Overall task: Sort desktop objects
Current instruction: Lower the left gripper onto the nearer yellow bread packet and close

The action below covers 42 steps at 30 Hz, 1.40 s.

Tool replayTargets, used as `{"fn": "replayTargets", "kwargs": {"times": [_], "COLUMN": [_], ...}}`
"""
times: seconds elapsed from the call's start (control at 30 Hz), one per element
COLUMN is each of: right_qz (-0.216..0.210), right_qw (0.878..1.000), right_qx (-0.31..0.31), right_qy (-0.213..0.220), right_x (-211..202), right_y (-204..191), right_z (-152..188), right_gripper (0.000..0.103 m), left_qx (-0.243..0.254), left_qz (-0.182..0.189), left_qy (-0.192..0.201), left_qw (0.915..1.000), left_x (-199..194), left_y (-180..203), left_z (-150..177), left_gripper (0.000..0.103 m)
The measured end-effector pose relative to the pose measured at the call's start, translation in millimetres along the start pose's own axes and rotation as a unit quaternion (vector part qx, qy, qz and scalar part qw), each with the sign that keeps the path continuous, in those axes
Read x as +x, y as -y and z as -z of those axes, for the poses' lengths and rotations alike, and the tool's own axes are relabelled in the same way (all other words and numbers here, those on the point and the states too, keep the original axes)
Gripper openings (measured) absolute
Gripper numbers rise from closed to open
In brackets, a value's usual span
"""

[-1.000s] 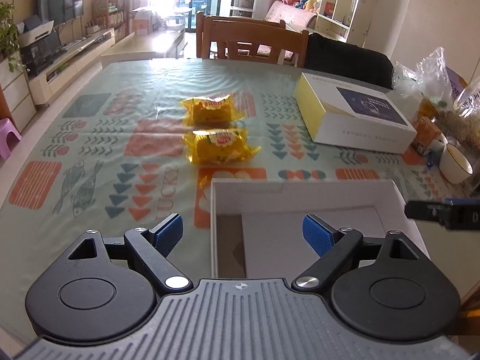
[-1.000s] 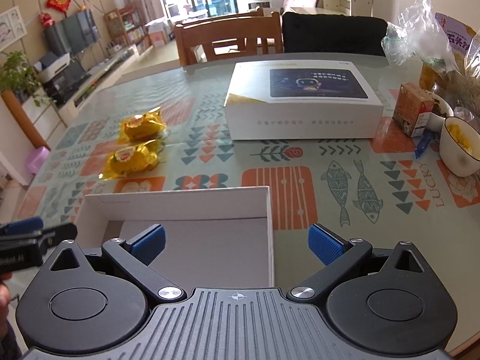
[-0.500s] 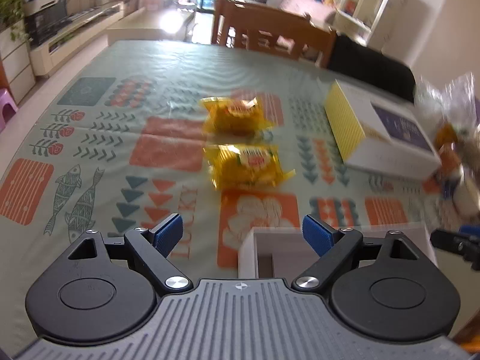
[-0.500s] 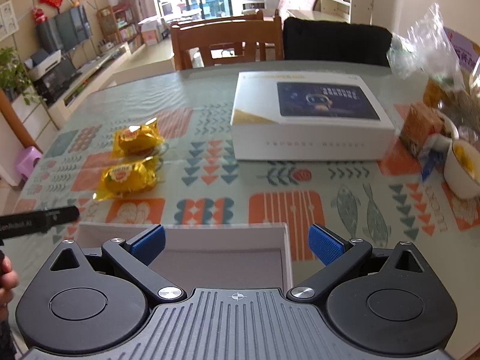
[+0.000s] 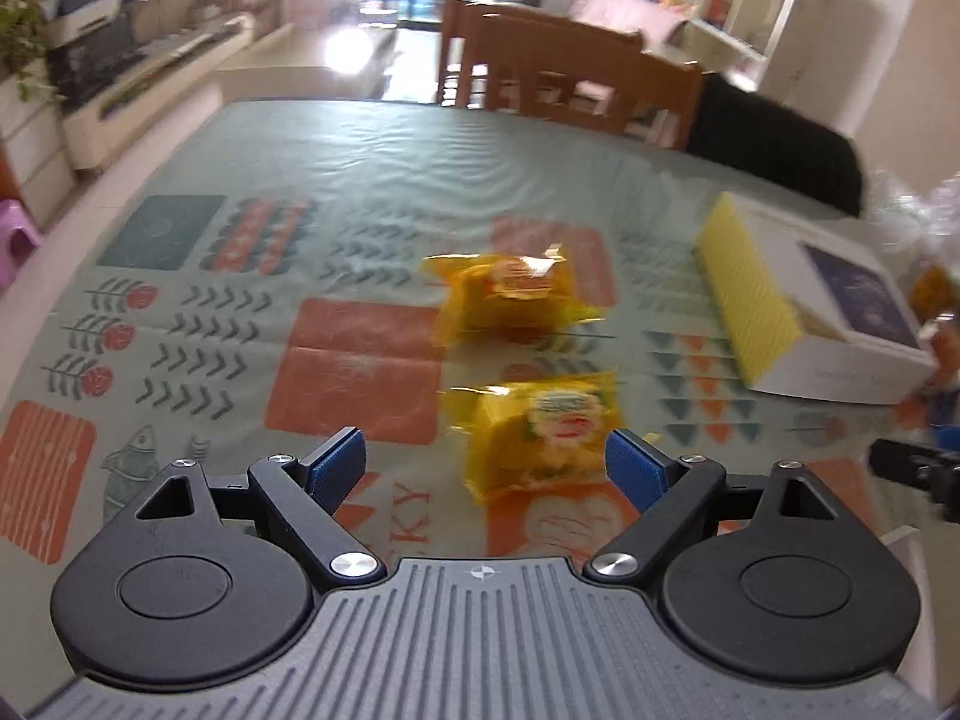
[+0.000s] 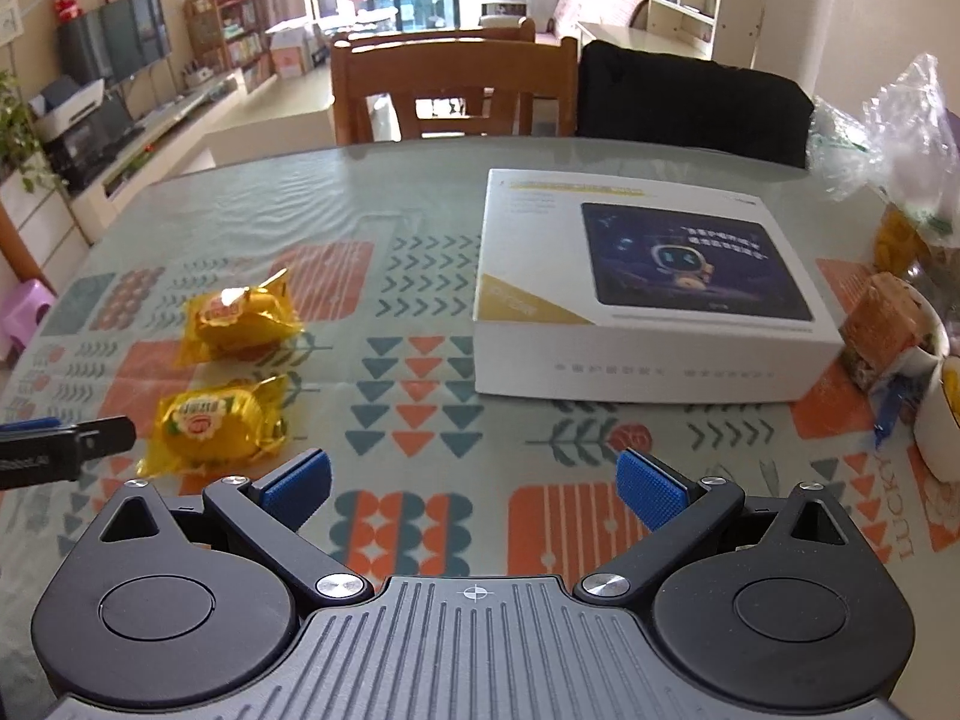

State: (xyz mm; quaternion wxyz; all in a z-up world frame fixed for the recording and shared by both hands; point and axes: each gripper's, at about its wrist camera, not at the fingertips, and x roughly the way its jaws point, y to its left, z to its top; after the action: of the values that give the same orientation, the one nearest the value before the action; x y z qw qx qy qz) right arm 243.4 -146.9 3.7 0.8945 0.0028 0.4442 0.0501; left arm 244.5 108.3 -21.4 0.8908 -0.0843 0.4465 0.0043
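Observation:
Two yellow wrapped snack packs lie on the patterned tablecloth. The near pack (image 5: pixel 543 432) sits just ahead of my open left gripper (image 5: pixel 485 468), close to its right finger; it also shows in the right wrist view (image 6: pixel 216 432). The far pack (image 5: pixel 510 297) lies beyond it and shows in the right wrist view too (image 6: pixel 240 318). My right gripper (image 6: pixel 474 486) is open and empty, to the right of both packs. A corner of the open white box (image 5: pixel 906 546) shows at the right edge of the left wrist view.
A closed white and yellow box (image 6: pixel 648 288) lies at the back right. A white cup (image 6: pixel 942 420), a small carton (image 6: pixel 882 330) and plastic bags (image 6: pixel 888 138) crowd the right edge. Wooden chairs (image 6: pixel 450 90) stand behind the table.
Both grippers have moved forward over the table towards the snack packs. The open white box has slid out of both views, leaving only a corner. The near pack now lies just ahead of my left fingers.

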Motion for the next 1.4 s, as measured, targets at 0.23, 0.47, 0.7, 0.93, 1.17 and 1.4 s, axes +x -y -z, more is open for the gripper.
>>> {"fn": "replayTargets", "kwargs": {"times": [0.23, 0.47, 0.7, 0.93, 1.17, 1.4], "right_qz": [-0.005, 0.004, 0.007, 0.007, 0.007, 0.008], "right_qw": [1.0, 1.0, 1.0, 1.0, 1.0, 1.0], "right_qx": [-0.029, -0.019, -0.016, -0.016, -0.016, -0.012], "right_qy": [-0.005, -0.005, -0.008, -0.012, -0.016, -0.022], "right_x": [14, 14, 14, 16, 17, 18], "right_y": [-18, -8, -3, -1, 1, 4], "right_z": [-8, -3, 0, 3, 6, 10], "right_gripper": [0.103, 0.103, 0.103, 0.103, 0.103, 0.103], "left_qx": [-0.05, -0.059, -0.066, -0.064, -0.044, -0.01], "left_qz": [-0.01, -0.004, -0.015, -0.04, -0.046, -0.05], "left_qy": [-0.047, -0.062, -0.07, -0.063, -0.035, -0.043], "left_qw": [0.9976, 0.9963, 0.9952, 0.9951, 0.9973, 0.9978], "left_x": [23, 37, 53, 65, 58, 66], "left_y": [1, 22, 38, 41, 41, 46], "left_z": [-3, -9, -14, -14, -18, -17], "left_gripper": [0.103, 0.103, 0.103, 0.103, 0.103, 0.103]}}
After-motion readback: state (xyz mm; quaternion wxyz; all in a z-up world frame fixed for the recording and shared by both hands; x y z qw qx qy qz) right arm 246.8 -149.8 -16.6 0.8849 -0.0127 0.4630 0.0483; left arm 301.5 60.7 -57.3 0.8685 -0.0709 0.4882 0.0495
